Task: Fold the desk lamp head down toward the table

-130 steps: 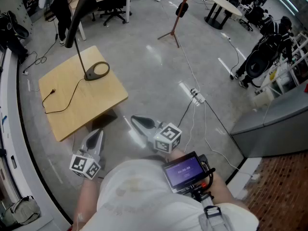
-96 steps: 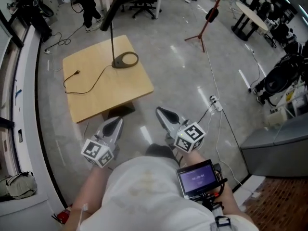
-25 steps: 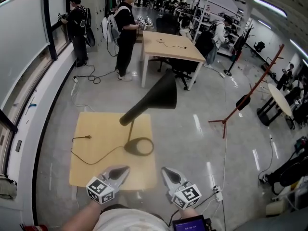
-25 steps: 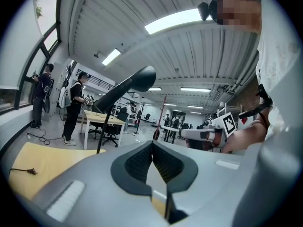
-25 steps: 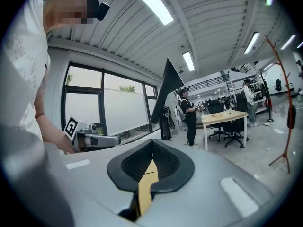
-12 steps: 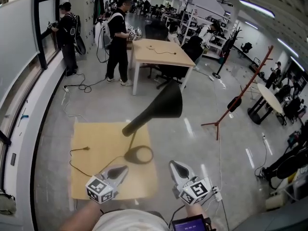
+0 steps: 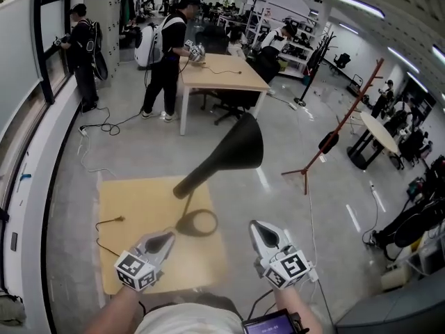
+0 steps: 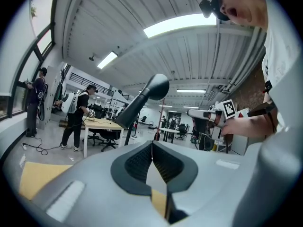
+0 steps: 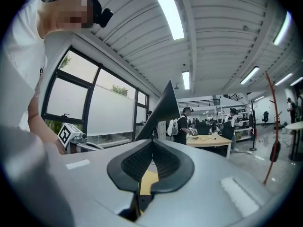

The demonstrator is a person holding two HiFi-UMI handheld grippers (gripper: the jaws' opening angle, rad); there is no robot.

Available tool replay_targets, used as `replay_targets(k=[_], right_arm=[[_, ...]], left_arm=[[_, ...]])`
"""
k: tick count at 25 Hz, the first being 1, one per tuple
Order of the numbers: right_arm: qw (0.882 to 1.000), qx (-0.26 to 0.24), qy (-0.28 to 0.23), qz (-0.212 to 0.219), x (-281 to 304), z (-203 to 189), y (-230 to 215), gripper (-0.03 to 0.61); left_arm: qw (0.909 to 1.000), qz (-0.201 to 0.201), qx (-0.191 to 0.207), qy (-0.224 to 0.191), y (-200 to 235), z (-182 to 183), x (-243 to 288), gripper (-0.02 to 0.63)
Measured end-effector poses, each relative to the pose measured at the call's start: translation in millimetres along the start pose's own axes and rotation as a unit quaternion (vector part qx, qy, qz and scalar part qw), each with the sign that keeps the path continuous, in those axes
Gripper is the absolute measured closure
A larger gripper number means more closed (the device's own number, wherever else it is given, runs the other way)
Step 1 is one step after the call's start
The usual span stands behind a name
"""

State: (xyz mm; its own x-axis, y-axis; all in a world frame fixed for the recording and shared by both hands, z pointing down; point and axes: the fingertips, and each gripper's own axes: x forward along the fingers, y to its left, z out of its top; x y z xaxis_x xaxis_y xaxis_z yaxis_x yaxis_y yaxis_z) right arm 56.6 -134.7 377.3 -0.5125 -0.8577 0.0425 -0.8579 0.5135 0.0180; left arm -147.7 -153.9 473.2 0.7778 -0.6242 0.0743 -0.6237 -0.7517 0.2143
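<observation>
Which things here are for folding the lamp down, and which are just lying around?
For the job:
lamp head
lamp base
small table
left gripper and right gripper, both shut and empty

Just around:
loose cord
far desk
red coat stand
person with backpack

**Open air round the lamp head; clutter low on the table**

The desk lamp head (image 7: 235, 149) juts up and right, clear on every side. Below it, the ring base (image 7: 197, 223) sits on the right of the small wooden table (image 7: 132, 200), and a cord (image 7: 111, 220) trails left. Bare floor runs right to a red tripod stand (image 7: 304, 172).
</observation>
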Motion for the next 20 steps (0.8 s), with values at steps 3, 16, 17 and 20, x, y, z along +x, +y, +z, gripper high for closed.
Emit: replay_targets(k=[3,16,17,20], right_arm=[[1.000,-0.022,-0.005,-0.004,3.7,11.0,-10.3,0.566],[0.997,-0.069,-0.038,0.015,49.5,73.2,-54.3,0.527],[0.997,-0.071,-0.040,0.018,54.0,76.6,-56.8,0.515],[0.996,-0.075,-0.047,0.026,62.3,84.8,-63.6,0.468]], left_arm=[[1.0000,0.005,0.004,-0.001,4.6,0.7,6.9,0.611],[0.9981,0.050,0.031,-0.020,48.4,38.0,46.3,0.586],[0.9979,0.052,0.034,-0.021,52.9,40.6,48.9,0.579],[0.9973,0.057,0.041,-0.020,61.7,43.6,57.0,0.539]])
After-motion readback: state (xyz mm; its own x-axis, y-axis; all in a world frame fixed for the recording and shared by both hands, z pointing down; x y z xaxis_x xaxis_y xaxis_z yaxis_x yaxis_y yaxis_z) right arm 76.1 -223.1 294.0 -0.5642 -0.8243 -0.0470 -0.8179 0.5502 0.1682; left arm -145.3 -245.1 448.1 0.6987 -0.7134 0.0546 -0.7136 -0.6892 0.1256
